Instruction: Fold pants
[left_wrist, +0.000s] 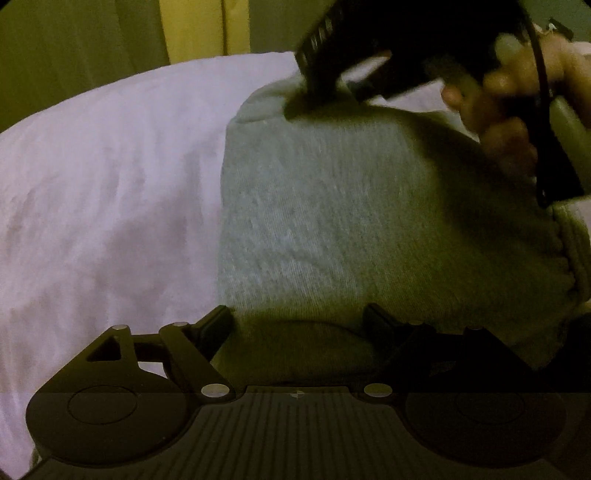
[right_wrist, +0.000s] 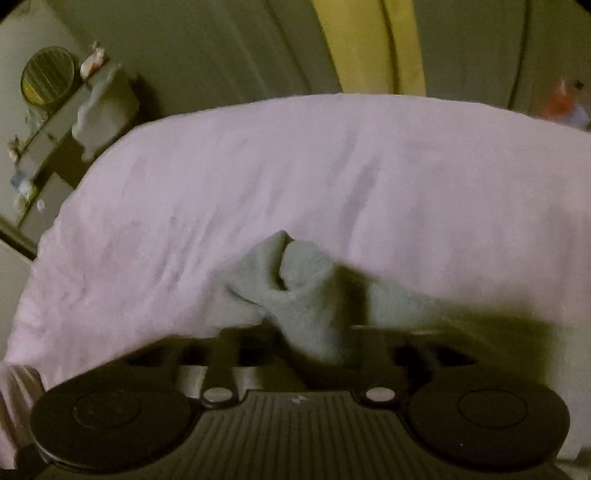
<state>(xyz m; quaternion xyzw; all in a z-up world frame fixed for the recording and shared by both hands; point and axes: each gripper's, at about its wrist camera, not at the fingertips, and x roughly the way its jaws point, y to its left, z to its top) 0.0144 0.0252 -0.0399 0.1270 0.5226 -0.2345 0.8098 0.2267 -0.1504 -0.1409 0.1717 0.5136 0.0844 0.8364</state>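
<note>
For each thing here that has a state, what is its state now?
Pants: folded, lying on the sheet, far corner bunched.
Left gripper: open, over the near edge of the pants.
Right gripper: shut on the bunched corner.
Sheet: spread, lightly wrinkled.

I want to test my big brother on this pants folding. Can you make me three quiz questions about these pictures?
1. True or false: the pants are bright red.
2. Which gripper pinches the cloth: A left gripper, B right gripper?
3. Fill in: the pants lie on a pale ____ sheet.

Key: 1 false, they are grey. 2 B; the left one's jaws stand open over the pants. 3 pink.
</note>
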